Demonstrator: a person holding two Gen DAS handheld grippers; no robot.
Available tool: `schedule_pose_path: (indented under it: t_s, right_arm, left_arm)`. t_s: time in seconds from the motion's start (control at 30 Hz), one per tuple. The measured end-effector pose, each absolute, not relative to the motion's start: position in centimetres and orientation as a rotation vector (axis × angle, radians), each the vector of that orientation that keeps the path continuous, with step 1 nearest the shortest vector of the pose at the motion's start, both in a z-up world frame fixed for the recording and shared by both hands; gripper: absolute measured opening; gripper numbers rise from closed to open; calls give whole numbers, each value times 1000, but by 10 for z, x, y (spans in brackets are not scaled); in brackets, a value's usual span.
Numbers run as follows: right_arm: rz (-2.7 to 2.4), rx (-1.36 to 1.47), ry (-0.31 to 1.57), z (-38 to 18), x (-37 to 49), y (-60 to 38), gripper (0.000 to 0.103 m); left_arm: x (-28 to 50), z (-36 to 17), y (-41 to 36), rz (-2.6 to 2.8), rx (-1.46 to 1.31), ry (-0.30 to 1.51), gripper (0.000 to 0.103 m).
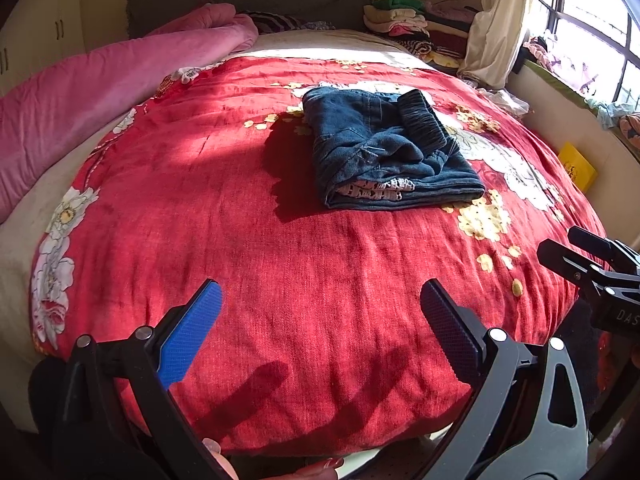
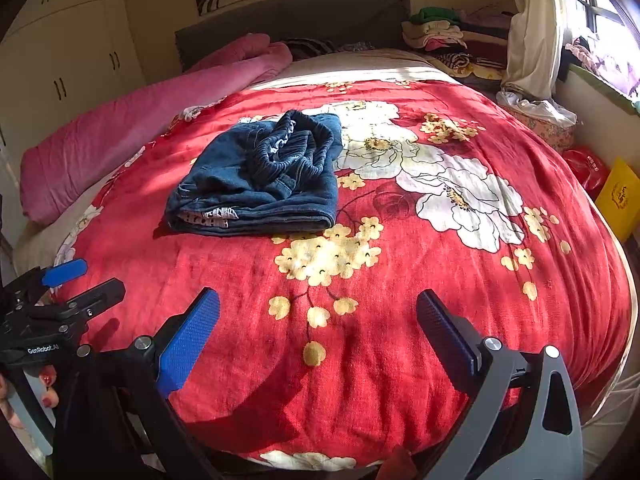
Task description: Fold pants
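Observation:
Dark blue pants (image 1: pixel 384 148) lie folded into a compact stack on the red floral bedspread (image 1: pixel 248 248), waistband on top. They also show in the right wrist view (image 2: pixel 260 176), left of centre. My left gripper (image 1: pixel 320 320) is open and empty, held near the bed's front edge, well short of the pants. My right gripper (image 2: pixel 318 328) is open and empty, also near the front edge. The right gripper shows at the right edge of the left wrist view (image 1: pixel 576 248); the left gripper shows at the left edge of the right wrist view (image 2: pixel 80 280).
A pink quilt (image 1: pixel 100 92) lies along the bed's left side. A pile of folded clothes (image 1: pixel 412 24) sits at the back right by the headboard. A curtain (image 1: pixel 500 20) and window stand at right, with a yellow box (image 1: pixel 576 166) by the wall.

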State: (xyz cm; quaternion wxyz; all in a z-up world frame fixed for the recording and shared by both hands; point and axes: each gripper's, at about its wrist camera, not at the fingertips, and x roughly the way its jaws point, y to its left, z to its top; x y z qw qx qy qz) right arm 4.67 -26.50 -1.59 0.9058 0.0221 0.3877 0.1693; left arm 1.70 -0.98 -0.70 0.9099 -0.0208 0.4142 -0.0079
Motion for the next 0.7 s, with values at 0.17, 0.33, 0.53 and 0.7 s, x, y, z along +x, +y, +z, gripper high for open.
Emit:
schedule_pose_path:
  t_s: [0.17,0.33,0.53,0.7]
  right_arm:
    - [348,49,806,-17,48,-266,98]
    - [346,52,808,-19,50,-267,98]
    - [346,54,816,-22,53,-267,98]
    - [329,63,820,-28,62,-275,98]
  left_arm:
    - [18,-9,-7,-10,-53,864,93]
    - [19,-9,-5,3,-50,867,93]
    - [21,-13,-3,4,-60,872,93]
    - [26,-16,3,19,-59,854,93]
